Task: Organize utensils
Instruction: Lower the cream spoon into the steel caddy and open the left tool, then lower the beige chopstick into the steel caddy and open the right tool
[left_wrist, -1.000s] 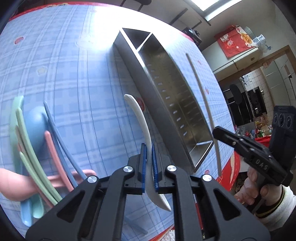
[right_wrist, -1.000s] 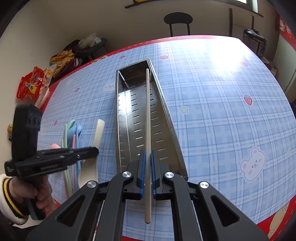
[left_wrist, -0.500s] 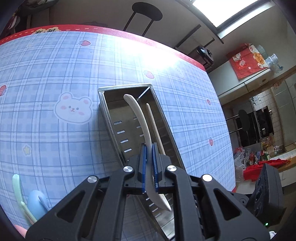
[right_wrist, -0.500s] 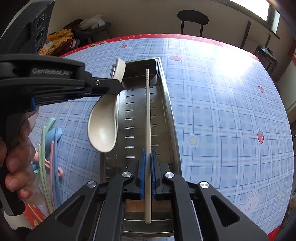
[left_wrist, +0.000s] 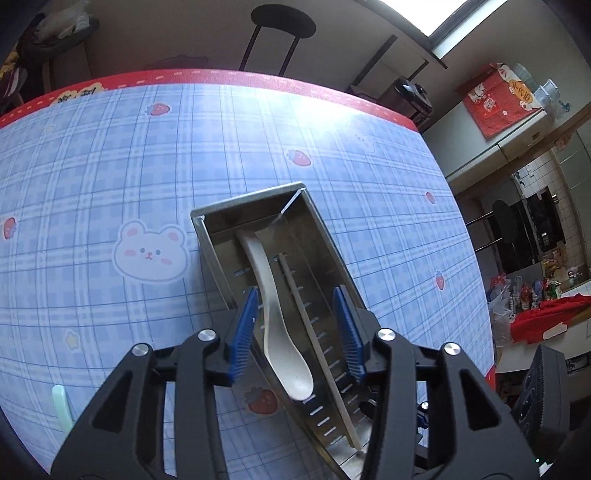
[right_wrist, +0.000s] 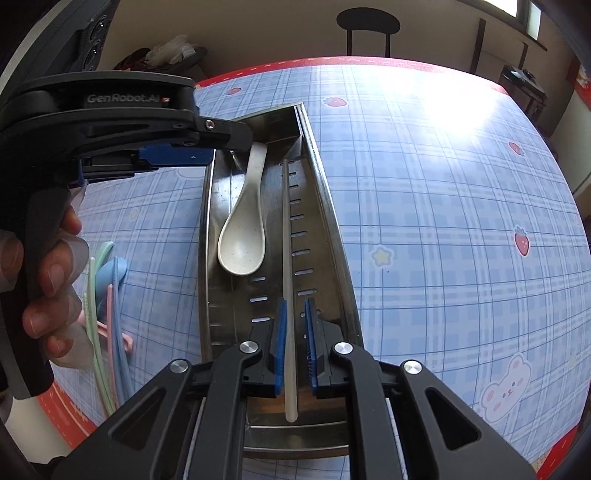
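Both grippers' jaws are opening, left gripper (left_wrist: 297, 328) over the spoon (left_wrist: 275, 314), right gripper (right_wrist: 294, 339) around the chopstick (right_wrist: 287, 266), which may snag and flip out of the tray (right_wrist: 332, 236).

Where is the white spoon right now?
In both wrist views the white spoon lies inside the metal utensil tray, left of the white chopstick, its handle toward the tray's far end, under the opening left gripper.

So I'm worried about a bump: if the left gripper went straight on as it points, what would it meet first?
Probably the white spoon lying in the metal tray, between the left gripper's opening jaws; depth is unclear.
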